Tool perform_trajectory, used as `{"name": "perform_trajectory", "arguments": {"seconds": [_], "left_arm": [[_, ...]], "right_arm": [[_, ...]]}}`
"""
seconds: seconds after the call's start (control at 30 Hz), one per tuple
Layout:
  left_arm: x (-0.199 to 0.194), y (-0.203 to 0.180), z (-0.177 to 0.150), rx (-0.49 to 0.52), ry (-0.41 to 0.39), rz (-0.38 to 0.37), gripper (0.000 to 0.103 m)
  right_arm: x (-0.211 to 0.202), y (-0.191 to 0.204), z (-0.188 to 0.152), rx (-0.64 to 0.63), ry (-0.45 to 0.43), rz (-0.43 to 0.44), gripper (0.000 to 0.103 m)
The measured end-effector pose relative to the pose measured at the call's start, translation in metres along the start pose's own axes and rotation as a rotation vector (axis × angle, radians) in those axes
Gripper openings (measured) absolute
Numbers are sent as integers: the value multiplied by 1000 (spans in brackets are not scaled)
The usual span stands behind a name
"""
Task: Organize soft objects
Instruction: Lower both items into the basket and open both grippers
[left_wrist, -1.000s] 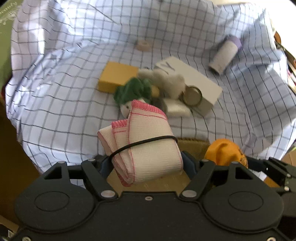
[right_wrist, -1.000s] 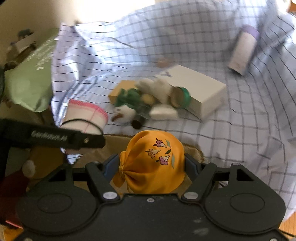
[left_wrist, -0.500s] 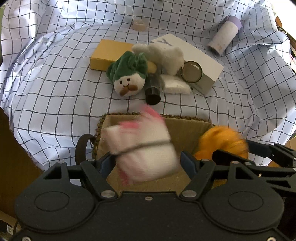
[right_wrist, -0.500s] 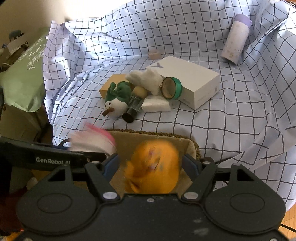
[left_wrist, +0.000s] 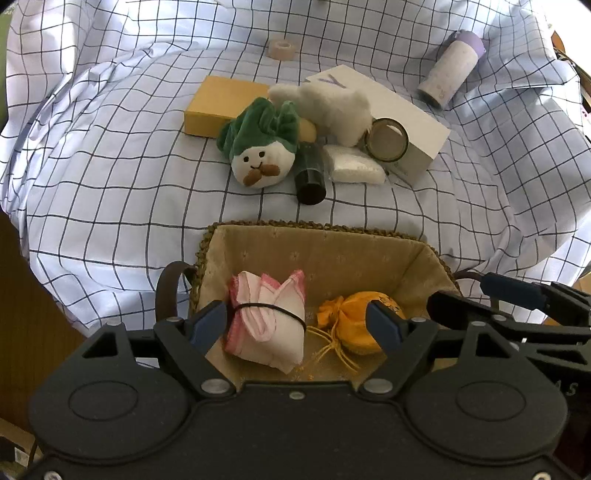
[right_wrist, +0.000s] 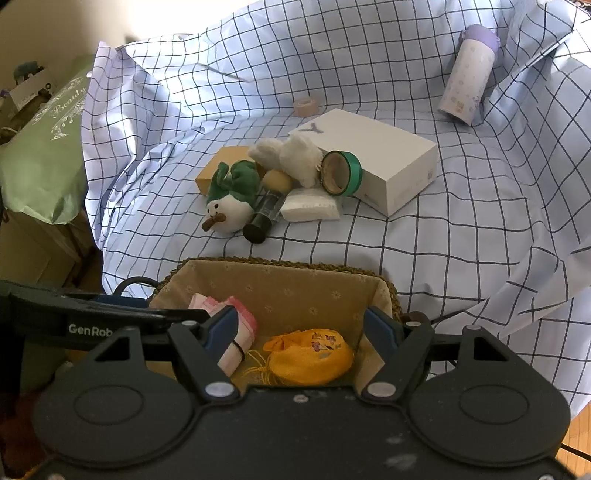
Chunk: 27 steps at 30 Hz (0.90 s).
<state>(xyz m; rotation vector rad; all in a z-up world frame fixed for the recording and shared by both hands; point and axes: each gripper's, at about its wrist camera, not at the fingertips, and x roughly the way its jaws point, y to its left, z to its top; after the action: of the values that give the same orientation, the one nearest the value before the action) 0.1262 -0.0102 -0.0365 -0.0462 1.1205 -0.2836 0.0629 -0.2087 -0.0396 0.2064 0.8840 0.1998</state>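
Right, nearest first: the left gripper (left_wrist: 297, 325) hangs with its jaws spread wide over the basket (left_wrist: 317, 225), gripping nothing. Below it in the basket lies the pink-edged cloth roll (left_wrist: 267, 325), bound by a black band, on the left side of the lining. Just beside it, the orange pouch (left_wrist: 354, 326) sits to the right, partly masked here by the blue fingertip (left_wrist: 380, 325).

Over to the right wrist view: the right gripper (right_wrist: 301, 328) is likewise wide open and empty, and here the orange pouch (right_wrist: 310, 356) shows whole, floral embroidery and all, while the cloth roll (right_wrist: 236, 334) is half hidden behind the finger. The near rim of the basket (right_wrist: 280, 264) is cut off by the tool bodies in both views.

Further out on the checked cloth (left_wrist: 110, 177), near its middle, a huddle: the green-capped plush (left_wrist: 262, 155), a dark tube (left_wrist: 310, 177) touching it, a white pad (left_wrist: 354, 170), a white fluffy toy (left_wrist: 332, 107) leaning on the white box (left_wrist: 402, 114), a yellow box (left_wrist: 221, 103) behind. The tape roll (right_wrist: 341, 173) shows its green band only from the right. Far back, a small tape ring (left_wrist: 281, 48) and a purple-lidded bottle (left_wrist: 450, 68), lying down or propped I cannot tell. A green bag (right_wrist: 40, 158) at the left edge appears only from the right.
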Motion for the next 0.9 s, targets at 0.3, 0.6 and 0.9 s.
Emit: {"name": "perform_trajectory", "arguments": {"seconds": [0.3,0.6,0.9], "left_arm": [[0,0,0,0,-1,2,78],[-5,0,5,6,-20,0,78],[-10,-2,18,15,-74,3,78]], "right_arm": [[2,-2,0,14,5,-5,75],[1,-3,1,34,-6,-10,75],[3,-5,8,52,-25,-24,75]]}}
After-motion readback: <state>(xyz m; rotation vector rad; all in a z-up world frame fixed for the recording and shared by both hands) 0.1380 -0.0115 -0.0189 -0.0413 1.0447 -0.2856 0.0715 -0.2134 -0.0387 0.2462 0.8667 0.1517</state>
